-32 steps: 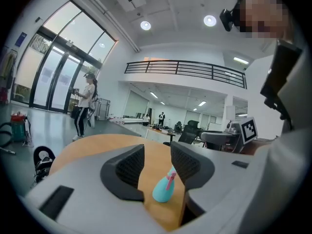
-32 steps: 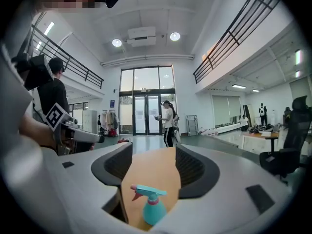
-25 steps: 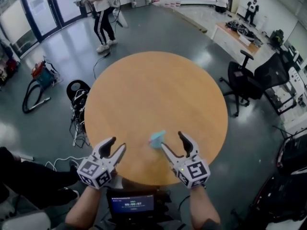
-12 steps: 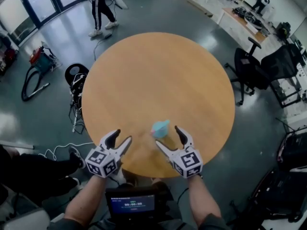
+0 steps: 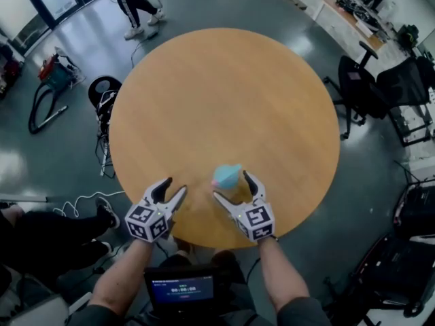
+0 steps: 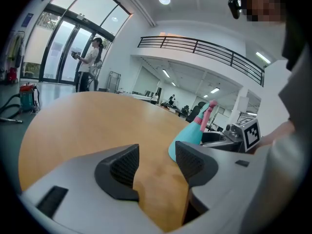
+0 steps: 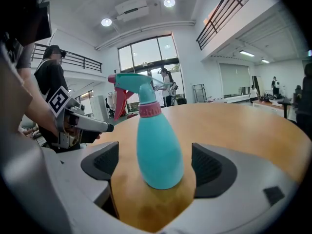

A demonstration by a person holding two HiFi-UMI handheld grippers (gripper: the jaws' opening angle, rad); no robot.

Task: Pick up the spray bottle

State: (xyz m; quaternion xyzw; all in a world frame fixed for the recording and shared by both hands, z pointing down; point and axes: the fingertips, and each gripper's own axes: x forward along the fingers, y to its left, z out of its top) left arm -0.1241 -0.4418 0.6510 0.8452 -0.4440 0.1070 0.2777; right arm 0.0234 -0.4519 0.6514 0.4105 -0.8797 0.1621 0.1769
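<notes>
Lower centre of the head view, the right claw (image 5: 232, 186) is straddling the upright teal spray bottle (image 5: 226, 175), its jaws just having been opening wide, pads clear of it, readying to squeeze. Lower left, the left claw (image 5: 173, 187) is hanging just-opened, empty, over the bench (image 5: 224, 94)

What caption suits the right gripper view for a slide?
Jaws of the right gripper, just opening wider, flank an upright teal spray bottle on the wooden table.
</notes>
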